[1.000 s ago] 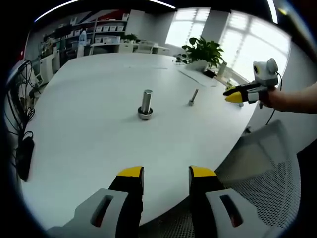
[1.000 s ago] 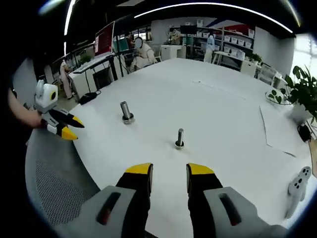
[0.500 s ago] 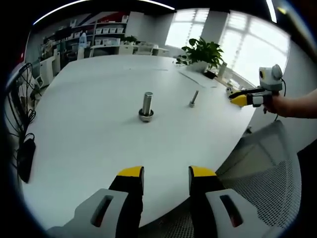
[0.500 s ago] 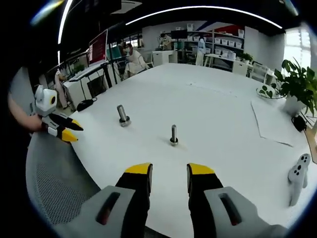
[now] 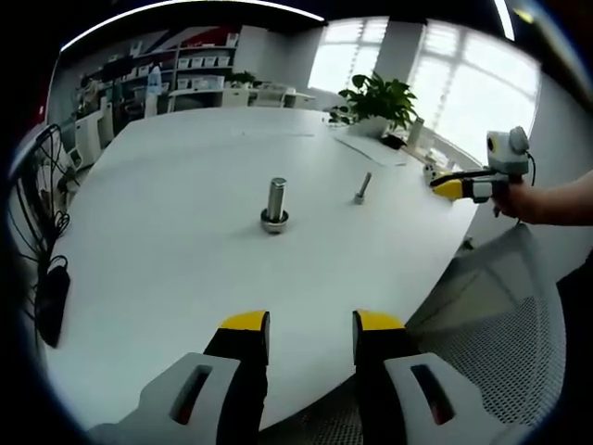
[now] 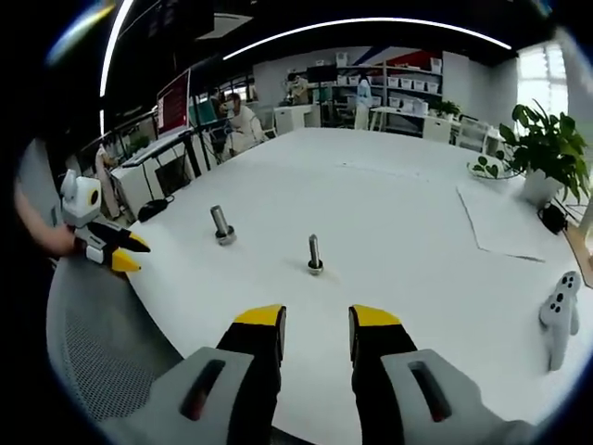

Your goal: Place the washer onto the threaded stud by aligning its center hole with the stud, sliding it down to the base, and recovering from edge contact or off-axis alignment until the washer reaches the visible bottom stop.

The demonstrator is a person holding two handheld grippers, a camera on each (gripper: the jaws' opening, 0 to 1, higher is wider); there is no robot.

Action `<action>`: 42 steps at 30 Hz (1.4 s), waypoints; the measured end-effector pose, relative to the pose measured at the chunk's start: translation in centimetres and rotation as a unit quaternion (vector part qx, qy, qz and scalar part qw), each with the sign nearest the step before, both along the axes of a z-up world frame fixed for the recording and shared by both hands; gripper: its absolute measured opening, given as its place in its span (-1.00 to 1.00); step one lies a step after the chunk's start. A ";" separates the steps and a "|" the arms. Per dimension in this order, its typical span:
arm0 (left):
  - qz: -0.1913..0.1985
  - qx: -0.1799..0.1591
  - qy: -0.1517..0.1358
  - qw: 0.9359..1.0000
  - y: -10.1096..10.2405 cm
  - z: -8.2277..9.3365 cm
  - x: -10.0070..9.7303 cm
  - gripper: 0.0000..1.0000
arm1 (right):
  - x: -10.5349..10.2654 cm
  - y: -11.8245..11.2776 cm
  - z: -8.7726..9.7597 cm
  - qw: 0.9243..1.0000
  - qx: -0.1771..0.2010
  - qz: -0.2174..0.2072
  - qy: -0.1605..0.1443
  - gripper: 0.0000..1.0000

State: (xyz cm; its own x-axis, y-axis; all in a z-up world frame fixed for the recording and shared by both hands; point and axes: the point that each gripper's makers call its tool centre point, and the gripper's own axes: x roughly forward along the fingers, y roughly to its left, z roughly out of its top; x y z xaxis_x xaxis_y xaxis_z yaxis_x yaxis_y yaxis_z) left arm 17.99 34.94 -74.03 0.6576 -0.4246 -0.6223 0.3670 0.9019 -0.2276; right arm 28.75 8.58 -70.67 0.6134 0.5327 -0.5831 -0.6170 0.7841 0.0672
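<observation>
Washer work hasn't started: both grippers have drawn back to the table's near edge. The left gripper (image 5: 310,324) and right gripper (image 6: 317,320) hang part-open, holding nothing. Out on the white table (image 5: 176,269) stand the thick stud (image 5: 275,204), a ring at its base, and the thin stud (image 6: 315,254).

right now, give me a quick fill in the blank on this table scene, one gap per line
1. Both studs stand upright on the ____ table.
2. The left tool has its jaws ____ and holds nothing.
3. The thick stud stands to the ____ of the thin stud in the left gripper view.
4. A potted ____ stands at the table's edge.

Missing words: white; open; left; plant
</observation>
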 end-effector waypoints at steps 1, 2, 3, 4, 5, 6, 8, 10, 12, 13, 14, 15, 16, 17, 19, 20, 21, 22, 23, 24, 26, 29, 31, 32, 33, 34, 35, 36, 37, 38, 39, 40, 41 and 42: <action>0.002 0.000 -0.004 1.000 0.1 0.1 0.1 -0.33 | 0.0 -0.1 0.0 1.000 0.002 -0.002 0.000 -0.40; 0.003 0.001 -0.007 1.000 0.1 0.2 0.1 -0.33 | 0.0 -0.1 -0.1 1.000 0.006 -0.005 0.001 -0.40; 0.004 0.001 -0.010 1.000 0.2 0.3 0.2 -0.33 | 0.0 -0.2 -0.1 1.000 0.009 -0.008 0.002 -0.40; 0.005 0.001 -0.012 1.000 0.2 0.4 0.2 -0.33 | 0.0 -0.2 -0.2 1.000 0.010 -0.008 0.001 -0.40; 0.007 0.002 -0.016 1.000 0.2 0.5 0.3 -0.33 | 0.0 -0.2 -0.3 1.000 0.009 -0.009 0.000 -0.40; 0.007 0.001 -0.018 1.000 0.2 0.6 0.3 -0.33 | -0.1 -0.2 -0.4 1.000 0.009 -0.009 0.000 -0.40; 0.009 0.001 -0.020 1.000 0.3 0.7 0.4 -0.33 | -0.3 -0.1 -0.5 1.000 0.013 -0.009 0.003 -0.40; 0.010 0.004 -0.019 1.000 0.3 0.7 0.4 -0.33 | -0.5 0.0 -0.5 1.000 0.011 -0.009 0.004 -0.40; 0.011 0.004 -0.018 1.000 0.3 0.6 0.4 -0.33 | -0.5 0.1 -0.7 1.000 0.015 -0.010 0.005 -0.40; 0.011 0.005 -0.018 1.000 0.4 0.6 0.4 -0.33 | -0.6 0.1 -0.7 1.000 0.014 -0.011 0.003 -0.40; 0.011 0.005 -0.019 1.000 0.4 0.6 0.4 -0.33 | -0.6 0.1 -0.8 1.000 0.013 -0.010 0.003 -0.40; 0.011 0.005 -0.019 1.000 0.4 0.6 0.4 -0.33 | -0.6 0.3 -0.8 1.000 0.014 -0.010 0.006 -0.40; 0.011 0.005 -0.018 1.000 0.4 0.5 0.4 -0.33 | -0.6 0.3 -0.9 1.000 0.015 -0.009 0.006 -0.40; 0.011 0.006 -0.018 1.000 0.5 0.5 0.4 -0.33 | -0.6 0.4 -0.9 1.000 0.014 -0.008 0.005 -0.40; 0.012 0.006 -0.021 1.000 0.4 0.6 0.4 -0.33 | -0.6 0.5 -1.0 1.000 0.012 -0.007 0.004 -0.40; 0.012 0.005 -0.019 1.000 0.4 0.6 0.4 -0.33 | -0.7 0.4 -1.1 1.000 0.009 -0.007 0.001 -0.40; 0.012 0.006 -0.016 1.000 0.4 0.5 0.3 -0.33 | -0.7 0.4 -1.1 1.000 0.007 -0.006 -0.001 -0.40; 0.012 0.009 -0.018 1.000 0.5 0.5 0.4 -0.33 | -0.7 0.4 -1.0 1.000 0.006 -0.005 -0.004 -0.40; 0.012 0.008 -0.021 1.000 0.5 0.6 0.4 -0.33 | -0.6 0.4 -1.0 1.000 0.006 -0.005 -0.008 -0.40; 0.013 0.006 -0.021 1.000 0.5 0.7 0.4 -0.33 | -0.5 0.4 -0.9 1.000 0.007 -0.006 -0.011 -0.40; 0.015 0.006 -0.020 1.000 0.6 0.6 0.4 -0.33 | -0.5 0.3 -1.1 1.000 0.009 -0.008 -0.007 -0.40; 0.015 0.005 -0.021 1.000 0.5 0.6 0.5 -0.33 | -0.6 0.1 -1.5 1.000 0.016 -0.012 0.005 -0.40; 0.014 0.005 -0.020 1.000 0.5 0.5 0.4 -0.33 | -0.6 0.0 -1.7 1.000 0.018 -0.014 0.011 -0.40; 0.013 0.005 -0.022 1.000 0.4 0.7 0.4 -0.33 | -0.7 0.0 -1.7 1.000 0.017 -0.015 0.012 -0.39; 0.013 0.005 -0.023 1.000 0.4 0.7 0.5 -0.33 | -0.7 0.0 -1.7 1.000 0.015 -0.014 0.012 -0.39; 0.013 0.004 -0.022 1.000 0.4 0.7 0.4 -0.33 | -0.7 0.1 -1.7 1.000 0.014 -0.014 0.011 -0.39; 0.013 0.004 -0.020 1.000 0.4 0.6 0.4 -0.33 | -0.7 0.1 -1.7 1.000 0.013 -0.012 0.010 -0.39; 0.013 0.005 -0.020 1.000 0.5 0.5 0.4 -0.33 | -0.7 0.2 -1.7 1.000 0.011 -0.011 0.009 -0.39; 0.013 0.006 -0.021 1.000 0.5 0.5 0.4 -0.33 | -0.7 0.1 -1.7 1.000 0.008 -0.010 0.008 -0.39; 0.015 0.005 -0.021 1.000 0.5 0.6 0.4 -0.33 | -0.8 0.1 -1.8 1.000 0.007 -0.009 0.009 -0.39; 0.015 0.004 -0.020 1.000 0.5 0.6 0.4 -0.33 | -0.8 0.1 -1.8 1.000 0.007 -0.008 0.010 -0.39; 0.016 0.005 -0.020 1.000 0.5 0.6 0.4 -0.33 | -0.8 0.1 -1.8 1.000 0.007 -0.009 0.010 -0.39; 0.016 0.005 -0.021 1.000 0.5 0.6 0.5 -0.33 | -0.7 0.1 -1.8 1.000 0.006 -0.009 0.010 -0.39; 0.016 0.005 -0.021 1.000 0.5 0.6 0.5 -0.33 | -0.7 0.1 -1.8 1.000 0.006 -0.009 0.009 -0.39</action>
